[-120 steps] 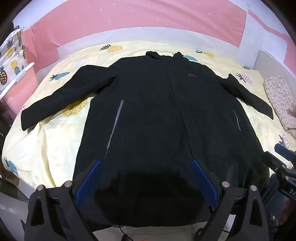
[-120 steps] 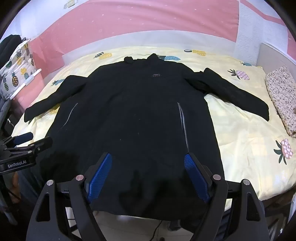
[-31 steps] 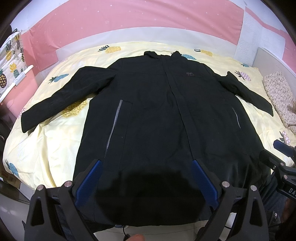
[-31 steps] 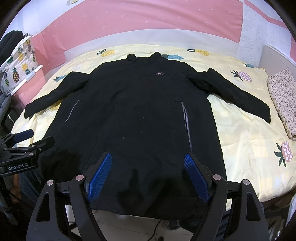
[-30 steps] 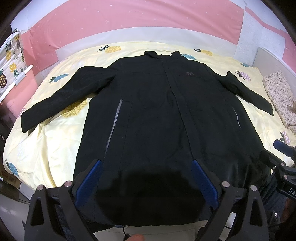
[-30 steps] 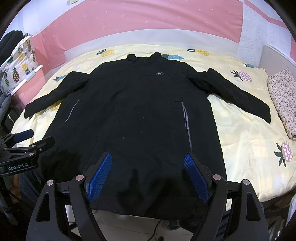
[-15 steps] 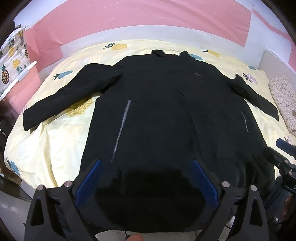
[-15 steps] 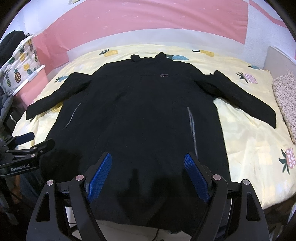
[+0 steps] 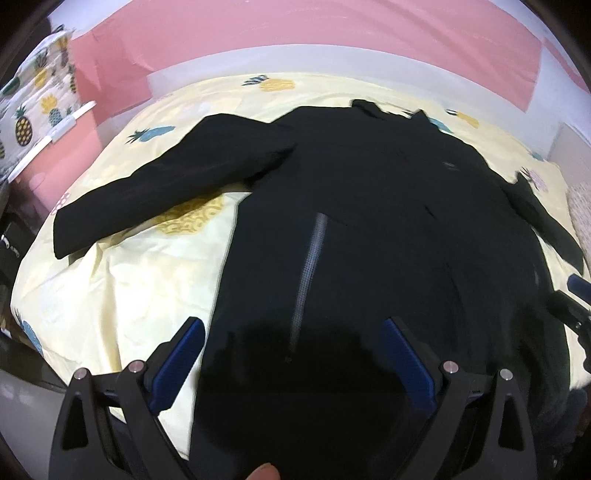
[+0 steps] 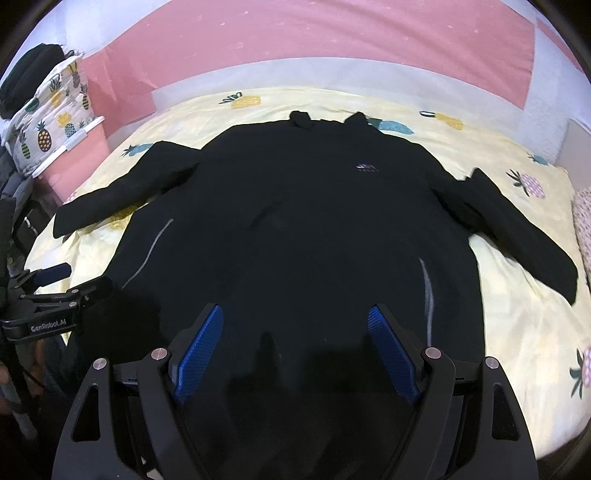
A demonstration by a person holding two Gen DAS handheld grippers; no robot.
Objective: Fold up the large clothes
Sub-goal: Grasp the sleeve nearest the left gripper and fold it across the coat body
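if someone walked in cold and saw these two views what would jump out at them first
The long black coat dominates, spread flat and face up across the middle of the pale yellow pineapple-print bedsheet, both sleeves angled outward and its collar toward the pink wall. Next come the blue-padded fingers of the right claw and left claw, both wide open above the coat's lower part, holding nothing.

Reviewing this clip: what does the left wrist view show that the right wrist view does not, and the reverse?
Only the left wrist view shows a fingertip at its bottom edge and the right claw at its right edge.

Only the right wrist view shows the chest logo clearly, the whole far sleeve to its cuff, and the left claw, marked GenRobot.AI.

Both show the black coat spread flat, unfolded, on the pineapple-print sheet, before a pink wall, with each camera's own claw open and holding nothing.
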